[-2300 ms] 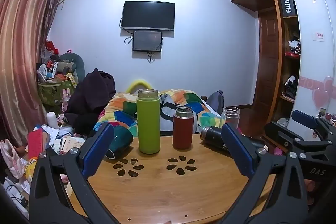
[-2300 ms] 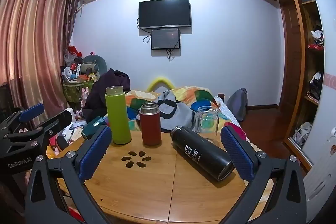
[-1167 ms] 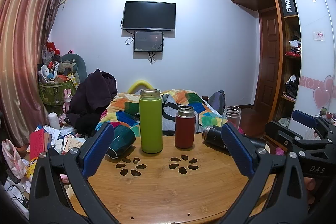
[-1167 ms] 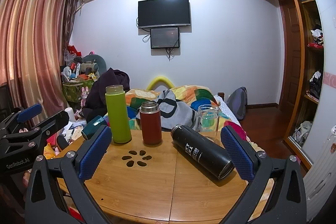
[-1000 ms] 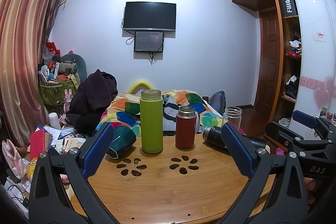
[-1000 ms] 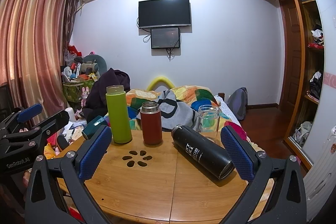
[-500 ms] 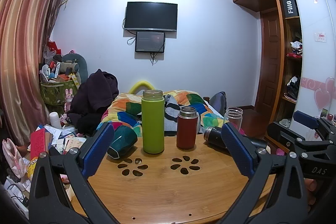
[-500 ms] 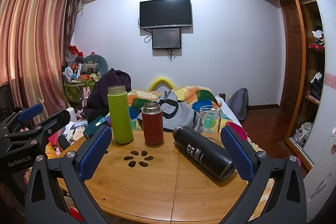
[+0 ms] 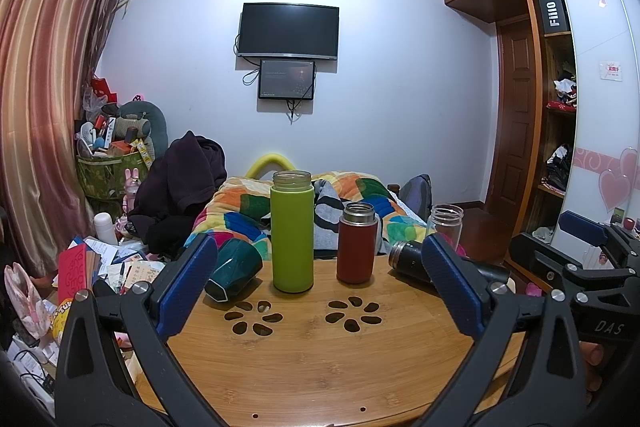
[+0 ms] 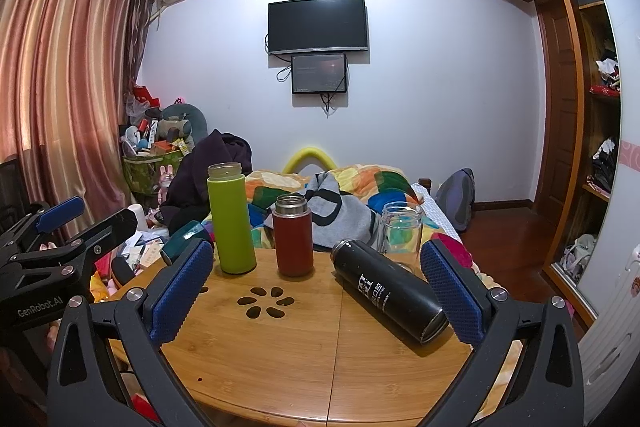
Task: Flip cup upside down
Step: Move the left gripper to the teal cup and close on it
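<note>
A round wooden table holds several cups. A tall green bottle and a red flask stand upright without lids. A dark teal cup lies on its side at the left. A black flask lies on its side at the right, and a clear glass jar stands behind it. My left gripper is open and empty, in front of the green bottle and red flask. My right gripper is open and empty, with the black flask near its right finger.
The table has flower-shaped cutouts. A bed with a colourful quilt lies behind it. Clutter covers the floor at the left. A wardrobe stands at the right. Each gripper shows at the edge of the other's view.
Both views have drifted slightly: the cups sit a little further right in each frame than before. Both grippers stay open and no cup has moved on the table.
</note>
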The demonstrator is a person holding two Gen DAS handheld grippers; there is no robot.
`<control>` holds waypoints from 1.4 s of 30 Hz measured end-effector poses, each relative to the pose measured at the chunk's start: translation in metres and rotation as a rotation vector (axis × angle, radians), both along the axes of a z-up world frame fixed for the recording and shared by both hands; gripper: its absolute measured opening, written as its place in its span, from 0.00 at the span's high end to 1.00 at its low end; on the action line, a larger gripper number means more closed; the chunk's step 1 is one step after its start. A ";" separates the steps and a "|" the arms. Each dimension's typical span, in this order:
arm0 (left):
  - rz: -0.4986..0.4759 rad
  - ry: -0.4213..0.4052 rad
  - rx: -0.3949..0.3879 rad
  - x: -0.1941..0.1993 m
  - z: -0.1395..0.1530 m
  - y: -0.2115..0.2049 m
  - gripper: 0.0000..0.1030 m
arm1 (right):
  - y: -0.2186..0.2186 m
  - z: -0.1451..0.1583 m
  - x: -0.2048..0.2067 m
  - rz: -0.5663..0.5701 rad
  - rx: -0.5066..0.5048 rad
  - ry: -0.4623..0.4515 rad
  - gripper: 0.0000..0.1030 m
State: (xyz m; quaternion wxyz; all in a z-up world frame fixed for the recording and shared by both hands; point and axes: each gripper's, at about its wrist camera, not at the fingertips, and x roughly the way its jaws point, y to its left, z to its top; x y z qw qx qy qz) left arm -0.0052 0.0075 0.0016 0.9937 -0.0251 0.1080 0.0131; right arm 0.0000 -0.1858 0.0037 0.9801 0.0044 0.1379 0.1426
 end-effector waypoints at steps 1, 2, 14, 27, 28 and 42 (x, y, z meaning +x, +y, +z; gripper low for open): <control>0.000 0.000 0.000 0.000 0.000 0.000 0.00 | 0.000 0.001 0.000 0.000 0.000 0.000 0.00; 0.000 0.000 0.000 0.000 0.000 0.000 0.00 | 0.000 0.000 0.000 0.000 0.000 0.000 0.00; 0.000 0.002 -0.002 0.000 -0.001 0.002 0.00 | 0.000 0.000 0.000 0.000 0.000 0.001 0.00; 0.003 0.072 -0.005 0.019 -0.016 0.027 0.00 | 0.005 -0.007 0.007 -0.002 -0.002 0.028 0.00; 0.000 0.089 -0.001 0.025 -0.016 0.032 0.00 | 0.004 -0.008 0.009 -0.003 -0.001 0.033 0.00; -0.015 0.638 -0.001 0.203 -0.092 0.118 0.00 | -0.016 -0.027 0.035 -0.028 0.017 0.108 0.00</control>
